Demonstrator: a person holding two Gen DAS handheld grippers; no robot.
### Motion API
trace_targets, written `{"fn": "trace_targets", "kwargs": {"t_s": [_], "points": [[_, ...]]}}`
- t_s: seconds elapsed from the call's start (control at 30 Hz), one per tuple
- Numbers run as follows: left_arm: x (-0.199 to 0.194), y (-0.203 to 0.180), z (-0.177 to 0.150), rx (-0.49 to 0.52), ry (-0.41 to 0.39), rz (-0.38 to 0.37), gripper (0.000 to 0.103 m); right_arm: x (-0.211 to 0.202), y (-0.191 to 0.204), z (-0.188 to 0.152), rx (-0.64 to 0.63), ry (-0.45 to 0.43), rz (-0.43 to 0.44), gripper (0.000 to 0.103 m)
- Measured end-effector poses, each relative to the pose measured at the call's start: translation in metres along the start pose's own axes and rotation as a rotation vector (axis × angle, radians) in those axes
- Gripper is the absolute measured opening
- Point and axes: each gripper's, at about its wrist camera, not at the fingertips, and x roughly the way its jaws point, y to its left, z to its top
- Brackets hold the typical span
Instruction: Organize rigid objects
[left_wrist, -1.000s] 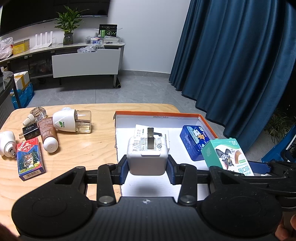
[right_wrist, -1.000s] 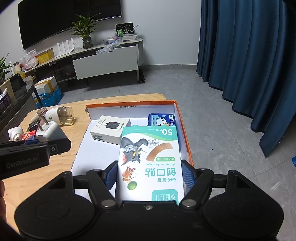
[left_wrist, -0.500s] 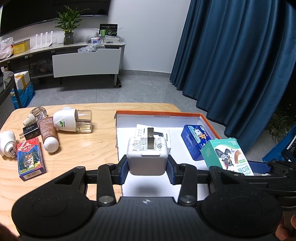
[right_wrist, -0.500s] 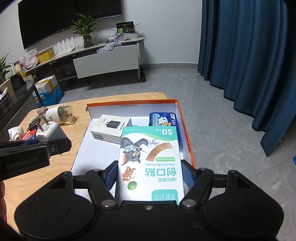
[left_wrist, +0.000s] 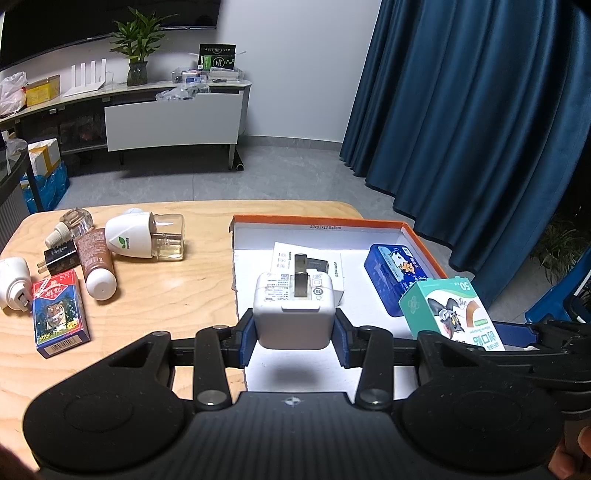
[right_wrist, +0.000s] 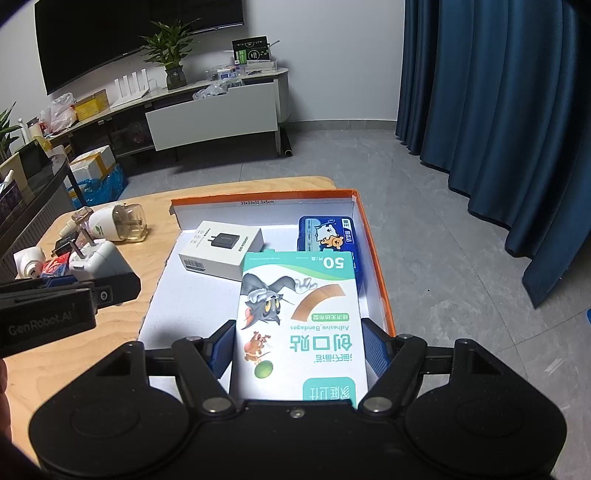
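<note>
My left gripper (left_wrist: 294, 341) is shut on a white charger plug (left_wrist: 294, 314) and holds it above the near left part of the orange-rimmed white box (left_wrist: 317, 221). My right gripper (right_wrist: 298, 350) is shut on a green bandage box (right_wrist: 299, 325) with a cartoon cat, held above the box's near right part (right_wrist: 373, 258). Inside the box lie a white charger carton (right_wrist: 221, 254) and a blue tin (right_wrist: 327, 236). The bandage box also shows in the left wrist view (left_wrist: 450, 314).
On the wooden table (left_wrist: 155, 295) left of the box lie a white plug-in vaporizer (left_wrist: 144, 240), a brown tube (left_wrist: 96, 266), a black plug (left_wrist: 59, 256), a blue card pack (left_wrist: 59, 314), a small glass bottle (left_wrist: 74, 221) and another white plug (left_wrist: 13, 282).
Both grippers have edged slightly forward over the box, each keeping its object. Nothing was let go.
</note>
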Motion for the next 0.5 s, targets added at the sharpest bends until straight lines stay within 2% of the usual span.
{"fn": "trace_targets", "kwargs": {"t_s": [0.5], "points": [[0.011,0.002,-0.004,-0.003,0.025,0.011,0.042,0.02,-0.003,-0.004,0.004,0.05,-0.002,0.084]]}}
